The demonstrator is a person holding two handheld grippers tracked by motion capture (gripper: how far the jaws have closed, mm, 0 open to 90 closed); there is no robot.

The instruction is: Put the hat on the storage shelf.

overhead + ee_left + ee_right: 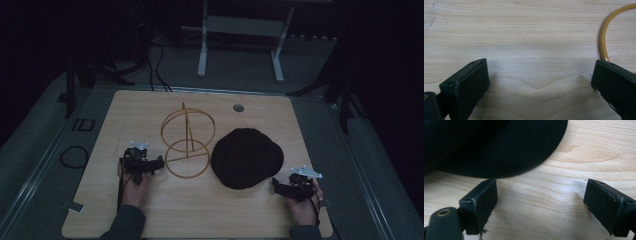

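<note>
On the wooden worktop point(150, 215) a black hat point(246, 158) lay flat, just beside a golden wire stand point(187, 142) whose base ring rested on the wood with a tilted upper ring on a post. The left hand-held gripper point(161, 162) sat low by the stand's base ring, jaws spread wide and holding nothing, the ring's edge just beside one jaw. The right hand-held gripper point(274, 183) waited at the hat's near rim, likewise released and empty. This looked like the approach step, before any grasp. The next move probably called for steadying the stand's base while pinching the hat's brim to lift it onto the stand.
</note>
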